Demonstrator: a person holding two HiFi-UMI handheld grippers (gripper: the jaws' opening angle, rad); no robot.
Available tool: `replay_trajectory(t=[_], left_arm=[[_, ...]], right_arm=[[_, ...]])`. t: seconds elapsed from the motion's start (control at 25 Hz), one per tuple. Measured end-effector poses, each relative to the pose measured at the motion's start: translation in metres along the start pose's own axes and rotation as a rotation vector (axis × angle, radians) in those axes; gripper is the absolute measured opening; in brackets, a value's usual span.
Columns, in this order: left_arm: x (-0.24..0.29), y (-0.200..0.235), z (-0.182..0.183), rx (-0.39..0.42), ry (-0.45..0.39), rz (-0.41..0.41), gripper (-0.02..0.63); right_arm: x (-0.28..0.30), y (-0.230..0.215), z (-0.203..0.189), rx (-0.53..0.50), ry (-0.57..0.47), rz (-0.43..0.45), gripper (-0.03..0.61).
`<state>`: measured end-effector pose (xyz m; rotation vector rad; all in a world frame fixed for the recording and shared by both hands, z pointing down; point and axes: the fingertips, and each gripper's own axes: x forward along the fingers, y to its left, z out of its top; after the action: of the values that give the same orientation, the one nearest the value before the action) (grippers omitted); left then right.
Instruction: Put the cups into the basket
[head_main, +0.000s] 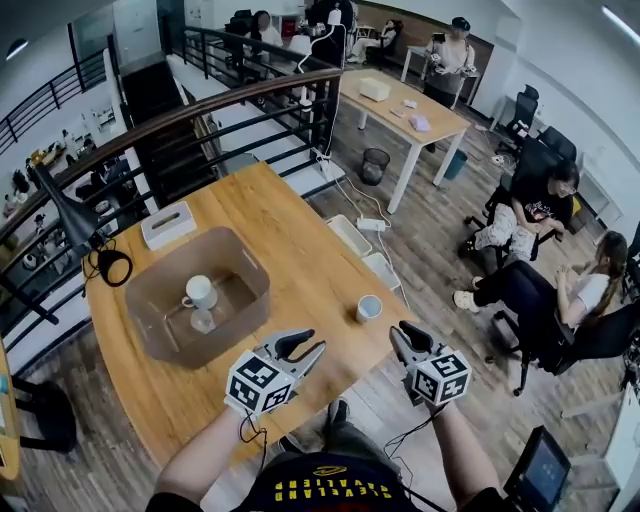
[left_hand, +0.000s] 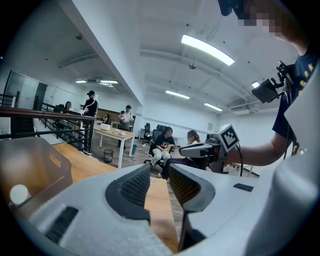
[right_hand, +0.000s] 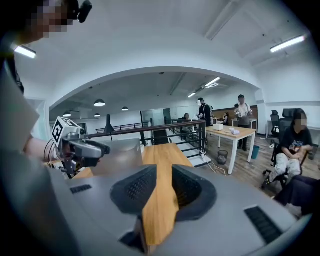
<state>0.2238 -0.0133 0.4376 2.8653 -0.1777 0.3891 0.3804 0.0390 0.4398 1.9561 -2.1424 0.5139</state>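
Note:
A brown translucent basket (head_main: 246, 273) stands on the left half of the wooden table (head_main: 290, 240). Inside it sit a white cup (head_main: 200, 291) and a clear cup (head_main: 203, 321). Another white cup (head_main: 369, 308) stands upright on the table near its right edge. My left gripper (head_main: 305, 347) hovers at the table's front edge, just right of the basket, open and empty. My right gripper (head_main: 404, 335) is off the front right corner, a little below and right of the lone cup, also open and empty. Bare wood shows between the left jaws (left_hand: 160, 172) and the right jaws (right_hand: 164, 175).
A white tissue box (head_main: 167, 224) lies behind the basket and a black desk lamp (head_main: 110, 265) stands at the table's left. Two white trays (head_main: 350, 233) hang by the right edge. A railing (head_main: 250, 95) runs behind. People sit on chairs (head_main: 540, 290) to the right.

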Motion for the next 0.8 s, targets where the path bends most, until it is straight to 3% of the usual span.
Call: replay_trajectory(t=[0.36,0.56,0.8], left_arm=[[0.077,0.022,-0.022,0.037,0.154,-0.042,0.158],[0.122,0.036,-0.037,0.045,0.238,-0.053,0.181],[0.172,0.048,-0.078,0.100,0.389,-0.095,0.198]], right_arm=[[0.035,-0.059,-0.015,0.007,0.064,-0.014,0.121],[0.061,-0.081,-0.041,-0.026,0.177,0.044,0.143],[0.089,-0.092,-0.077,-0.139,0.318,0.166,0.156]])
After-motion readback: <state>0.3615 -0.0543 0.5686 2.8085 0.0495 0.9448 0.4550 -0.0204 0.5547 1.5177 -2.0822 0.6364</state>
